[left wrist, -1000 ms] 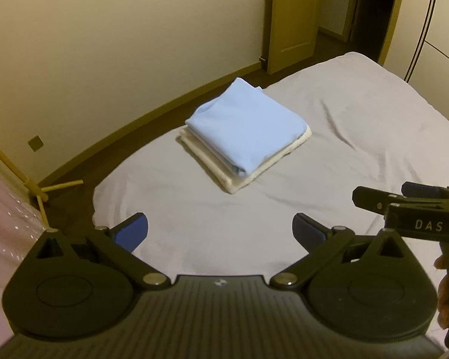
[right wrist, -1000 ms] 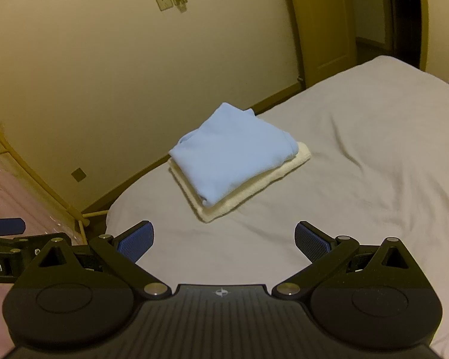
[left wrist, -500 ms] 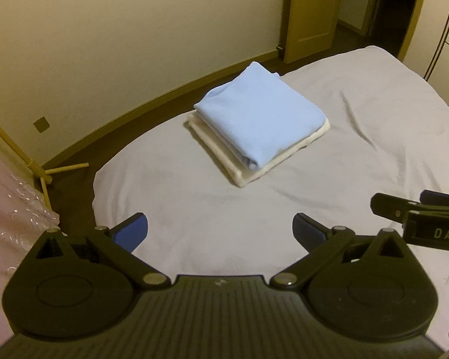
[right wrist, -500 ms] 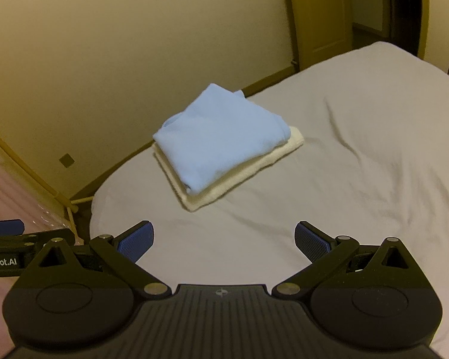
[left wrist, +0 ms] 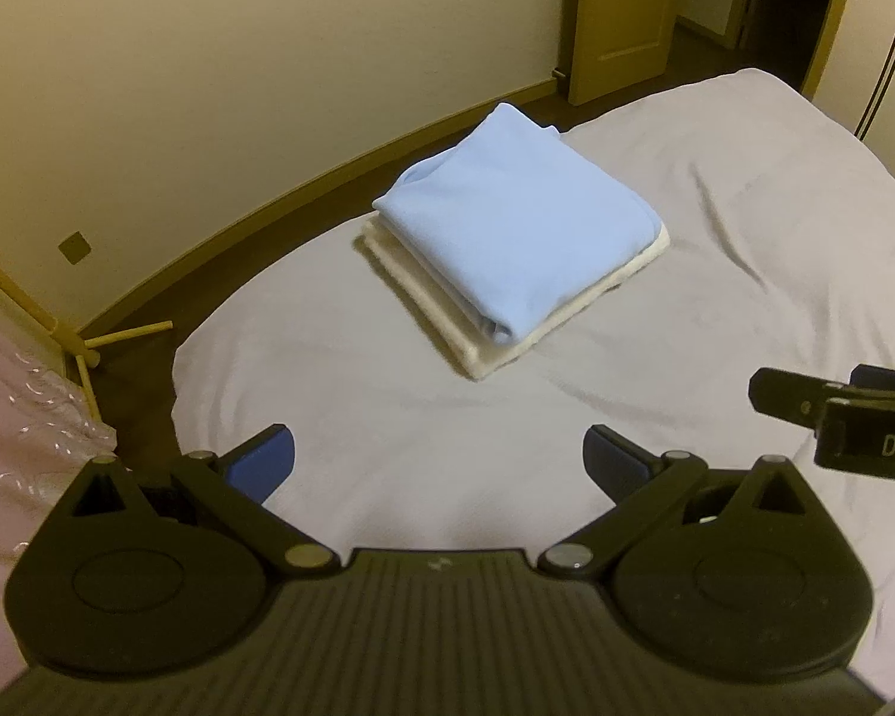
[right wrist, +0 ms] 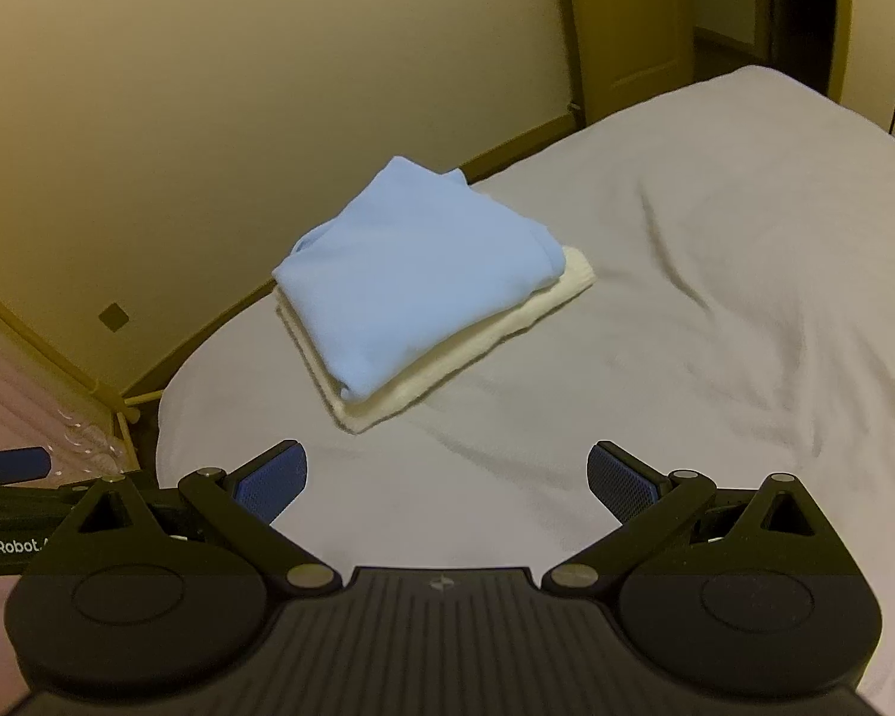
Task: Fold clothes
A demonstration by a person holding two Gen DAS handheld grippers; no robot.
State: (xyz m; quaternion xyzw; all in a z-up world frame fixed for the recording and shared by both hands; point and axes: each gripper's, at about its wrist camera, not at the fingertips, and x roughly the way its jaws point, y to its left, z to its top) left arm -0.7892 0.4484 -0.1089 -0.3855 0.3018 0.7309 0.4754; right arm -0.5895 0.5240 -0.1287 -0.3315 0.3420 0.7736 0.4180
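L gripper (left wrist: 438, 456) & R gripper (right wrist: 447, 474): jaws wide, empty. Folded blue garment (left wrist: 516, 221) atop cream towel (left wrist: 573, 313) on bed (left wrist: 746, 250).

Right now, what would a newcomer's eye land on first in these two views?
The folded blue garment stacked on a folded cream one, near the wall-side edge of the white bed. Next, the open left gripper and open right gripper, both holding nothing and short of the stack. A wooden door stands behind the bed.
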